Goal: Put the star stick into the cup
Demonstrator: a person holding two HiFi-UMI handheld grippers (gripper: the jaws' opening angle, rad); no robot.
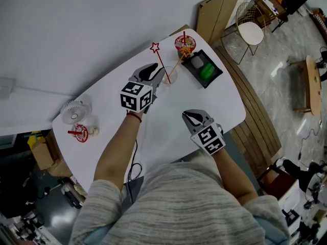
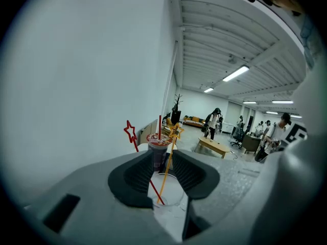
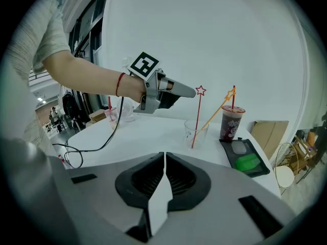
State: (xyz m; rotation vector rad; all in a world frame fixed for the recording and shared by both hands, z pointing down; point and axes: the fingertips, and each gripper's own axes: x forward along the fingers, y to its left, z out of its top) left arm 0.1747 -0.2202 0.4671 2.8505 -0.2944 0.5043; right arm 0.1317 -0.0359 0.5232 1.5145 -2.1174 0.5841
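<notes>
Print on the drink cup (image 3: 231, 122) is too blurred to read.

Cup (image 1: 170, 77) set on table (image 1: 166, 124), towards the far end; star stick (image 1: 161, 61) and second stick (image 1: 177, 64) leaned inside it. Drink (image 1: 184, 45) placed just behind, tray (image 1: 218, 67) to the right. Fan (image 1: 75, 111) and small cup (image 1: 80, 133) kept at the left end.
</notes>
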